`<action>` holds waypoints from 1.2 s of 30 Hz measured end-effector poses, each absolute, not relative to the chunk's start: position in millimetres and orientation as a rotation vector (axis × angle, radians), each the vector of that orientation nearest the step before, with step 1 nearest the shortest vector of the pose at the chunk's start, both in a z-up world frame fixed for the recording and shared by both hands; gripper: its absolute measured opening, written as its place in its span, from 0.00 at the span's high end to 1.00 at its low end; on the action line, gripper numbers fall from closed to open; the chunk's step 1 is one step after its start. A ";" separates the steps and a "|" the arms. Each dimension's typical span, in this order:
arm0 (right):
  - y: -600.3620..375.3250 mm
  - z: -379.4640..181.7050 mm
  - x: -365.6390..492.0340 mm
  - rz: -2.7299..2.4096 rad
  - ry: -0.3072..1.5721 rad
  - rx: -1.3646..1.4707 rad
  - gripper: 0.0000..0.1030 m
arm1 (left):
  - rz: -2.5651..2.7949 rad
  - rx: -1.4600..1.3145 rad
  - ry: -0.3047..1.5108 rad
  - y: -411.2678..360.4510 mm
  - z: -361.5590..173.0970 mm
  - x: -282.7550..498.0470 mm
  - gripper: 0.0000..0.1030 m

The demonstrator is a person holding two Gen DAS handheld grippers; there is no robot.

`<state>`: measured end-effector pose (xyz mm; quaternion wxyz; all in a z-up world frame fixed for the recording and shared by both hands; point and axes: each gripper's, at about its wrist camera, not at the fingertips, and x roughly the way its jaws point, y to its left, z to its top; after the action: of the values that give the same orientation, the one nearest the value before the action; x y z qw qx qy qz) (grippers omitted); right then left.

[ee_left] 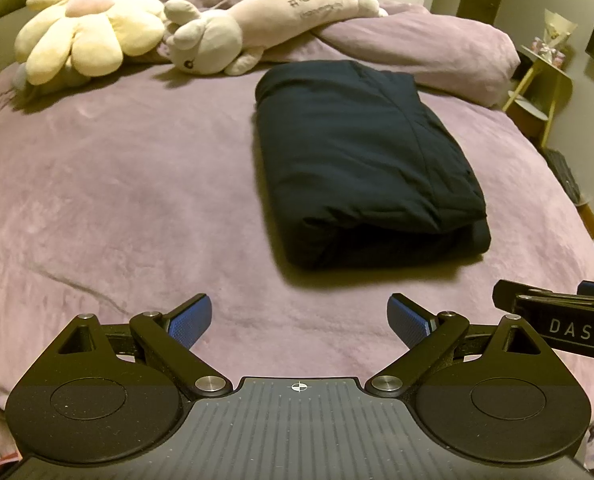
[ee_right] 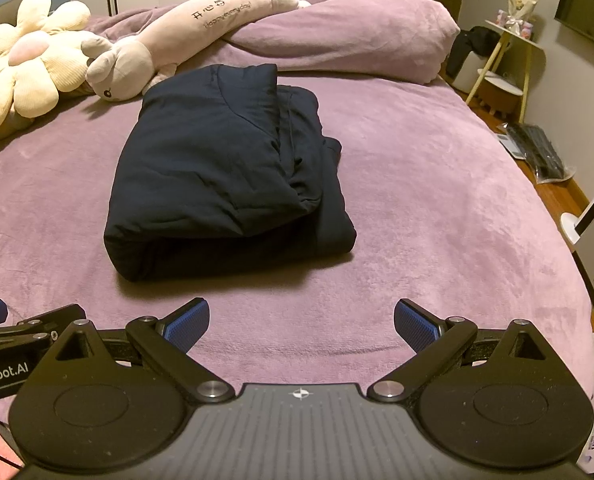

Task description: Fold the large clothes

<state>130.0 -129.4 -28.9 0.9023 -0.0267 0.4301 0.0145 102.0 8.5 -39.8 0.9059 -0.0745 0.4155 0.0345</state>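
A dark navy padded garment lies folded into a thick rectangle on the purple bed. It also shows in the right wrist view, with a loose flap along its right side. My left gripper is open and empty, held back from the garment near the bed's front edge. My right gripper is open and empty too, side by side with the left. Part of the right gripper shows at the right edge of the left wrist view.
A cream flower cushion and a long beige plush animal lie at the back of the bed. A bunched purple duvet lies behind the garment. A small side table and floor clutter are to the right.
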 end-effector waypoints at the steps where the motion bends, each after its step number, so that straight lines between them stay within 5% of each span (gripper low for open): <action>1: -129.3 -28.9 129.9 0.029 0.890 -0.055 0.04 | 0.070 -0.155 0.858 8.3 -39.9 102.0 0.05; 36: -133.7 -30.1 134.0 0.042 0.889 -0.063 0.04 | 0.068 -0.099 0.816 2.0 -39.2 103.4 0.03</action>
<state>134.0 -133.7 -30.1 0.9021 -0.0304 0.4300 0.0201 103.4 2.0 -39.2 0.9161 -0.0482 0.3966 0.0332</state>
